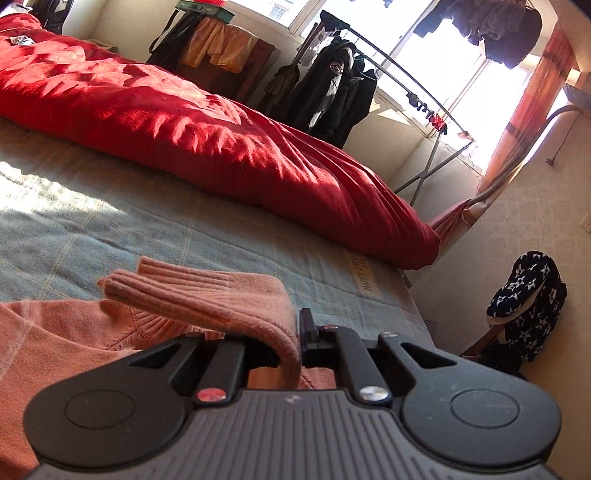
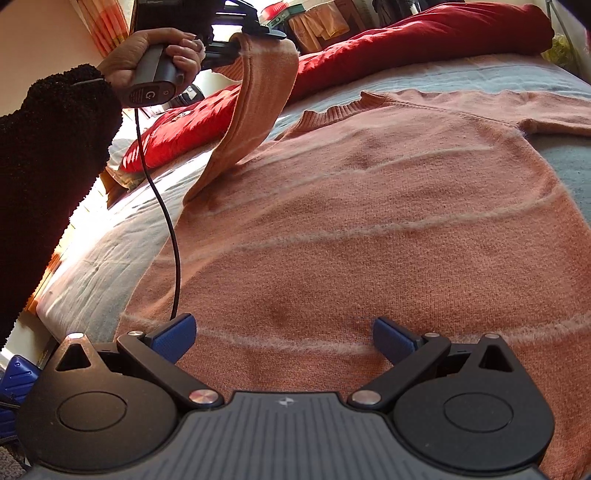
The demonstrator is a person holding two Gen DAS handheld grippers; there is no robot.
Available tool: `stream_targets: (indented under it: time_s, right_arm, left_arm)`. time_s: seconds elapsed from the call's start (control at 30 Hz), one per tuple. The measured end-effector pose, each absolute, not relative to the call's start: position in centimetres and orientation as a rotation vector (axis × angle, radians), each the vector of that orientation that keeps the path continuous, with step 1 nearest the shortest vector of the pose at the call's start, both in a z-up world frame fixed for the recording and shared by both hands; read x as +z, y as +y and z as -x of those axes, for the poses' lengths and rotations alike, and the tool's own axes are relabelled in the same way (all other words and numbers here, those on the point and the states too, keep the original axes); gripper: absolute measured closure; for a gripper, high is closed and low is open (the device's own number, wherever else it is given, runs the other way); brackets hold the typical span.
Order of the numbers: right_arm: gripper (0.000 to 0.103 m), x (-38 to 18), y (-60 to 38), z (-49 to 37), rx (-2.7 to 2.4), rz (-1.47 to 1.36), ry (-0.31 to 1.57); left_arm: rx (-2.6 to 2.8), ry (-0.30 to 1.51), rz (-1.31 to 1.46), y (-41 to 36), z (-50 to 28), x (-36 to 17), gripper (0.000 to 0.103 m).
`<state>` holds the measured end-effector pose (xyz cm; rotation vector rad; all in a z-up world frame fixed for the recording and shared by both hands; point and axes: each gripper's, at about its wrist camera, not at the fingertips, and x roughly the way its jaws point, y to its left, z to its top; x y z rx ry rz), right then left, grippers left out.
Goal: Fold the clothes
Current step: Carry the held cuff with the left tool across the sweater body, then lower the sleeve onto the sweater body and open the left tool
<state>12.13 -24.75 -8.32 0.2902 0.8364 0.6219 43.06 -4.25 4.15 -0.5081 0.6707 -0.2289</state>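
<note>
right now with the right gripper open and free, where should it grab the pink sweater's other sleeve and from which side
Judging by its pose, take the far sleeve near its outer end, coming down from above. It lies flat on the grey bedspread, stretched out from the sweater, so pinch up a fold. The right gripper is open over the hem; the left gripper holds the near sleeve raised.

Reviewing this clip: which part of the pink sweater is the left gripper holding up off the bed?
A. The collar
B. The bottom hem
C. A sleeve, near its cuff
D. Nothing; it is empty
C. In the right wrist view the left gripper is shut on the sleeve of the sweater, lifting it while the collar lies flat on the bed; the right gripper is open.
</note>
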Motion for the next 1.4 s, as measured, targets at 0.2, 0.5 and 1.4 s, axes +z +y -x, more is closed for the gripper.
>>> stream_targets:
  time_s: [0.2, 0.5, 1.4]
  right_arm:
    - [0.000, -8.4, -24.9, -12.1, 0.630, -0.289, 0.836]
    - [0.000, -8.6, -25.0, -12.3, 0.638, -0.294, 0.842]
    - [0.000, -8.8, -24.8, -12.2, 0.630, -0.293, 0.848]
  left_arm:
    - [-0.211, 0.693, 0.488, -5.6, -44.1, 2.8, 0.096]
    - [-0.227, 0.757, 0.367, -8.7, -44.8, 1.2, 0.095]
    - [-0.373, 0.881, -0.678, -21.1, -41.4, -3.9, 0.064]
